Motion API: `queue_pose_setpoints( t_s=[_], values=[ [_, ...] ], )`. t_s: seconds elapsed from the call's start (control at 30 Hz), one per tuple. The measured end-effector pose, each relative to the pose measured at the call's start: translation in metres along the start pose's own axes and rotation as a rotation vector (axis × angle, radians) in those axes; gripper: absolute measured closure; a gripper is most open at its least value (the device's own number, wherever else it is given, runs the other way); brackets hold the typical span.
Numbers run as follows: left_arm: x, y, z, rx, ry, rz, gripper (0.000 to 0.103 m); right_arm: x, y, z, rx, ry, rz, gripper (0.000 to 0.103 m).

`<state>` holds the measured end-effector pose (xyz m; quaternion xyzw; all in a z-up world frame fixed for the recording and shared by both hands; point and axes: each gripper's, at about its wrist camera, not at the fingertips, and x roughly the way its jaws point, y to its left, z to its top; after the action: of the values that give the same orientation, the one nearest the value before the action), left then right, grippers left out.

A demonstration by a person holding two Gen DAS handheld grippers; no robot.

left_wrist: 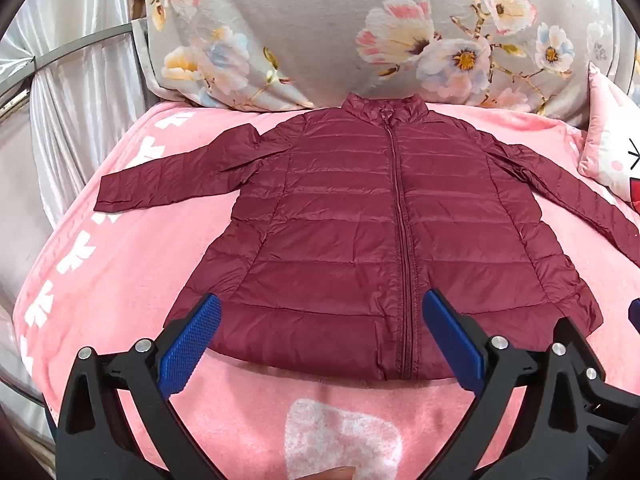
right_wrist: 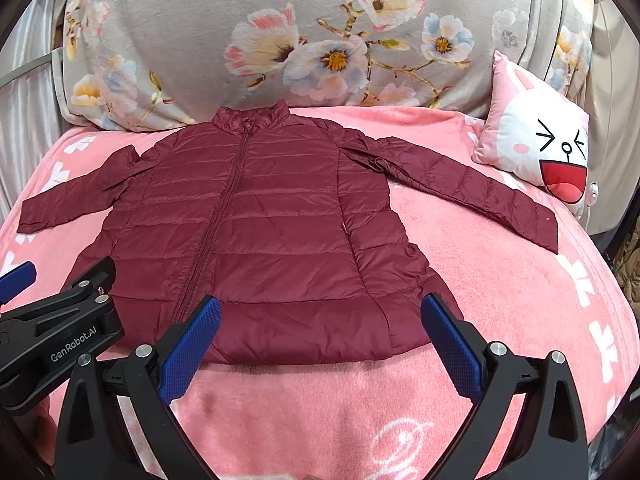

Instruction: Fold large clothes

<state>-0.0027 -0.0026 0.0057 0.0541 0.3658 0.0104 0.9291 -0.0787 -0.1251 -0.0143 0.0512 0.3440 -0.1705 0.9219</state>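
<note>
A dark red quilted jacket [left_wrist: 360, 220] [right_wrist: 260, 220] lies flat and zipped on a pink blanket, collar away from me, both sleeves spread out to the sides. My left gripper [left_wrist: 320, 344] hovers open above the hem, left of the zip, with nothing between its blue pads [left_wrist: 188, 352]. My right gripper [right_wrist: 320, 344] is open too, above the hem's right half. The left gripper's black body [right_wrist: 60, 328] shows at the left of the right wrist view.
The pink blanket [left_wrist: 100, 260] [right_wrist: 520, 300] covers a bed. A large floral pillow [left_wrist: 360, 32] [right_wrist: 300, 32] lies behind the collar. A rabbit-face cushion [right_wrist: 540, 140] sits near the right sleeve. Grey curtains [left_wrist: 60, 100] hang at the left.
</note>
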Motion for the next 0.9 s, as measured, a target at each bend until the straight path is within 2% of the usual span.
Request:
queue_pose_setpoints(
  t_s=[0.9],
  values=[
    [0.0033, 0.0083, -0.0012, -0.014, 0.000, 0.003, 0.005, -0.0015, 0.0041, 0.0004, -0.005, -0.004, 0.002, 0.005]
  ],
)
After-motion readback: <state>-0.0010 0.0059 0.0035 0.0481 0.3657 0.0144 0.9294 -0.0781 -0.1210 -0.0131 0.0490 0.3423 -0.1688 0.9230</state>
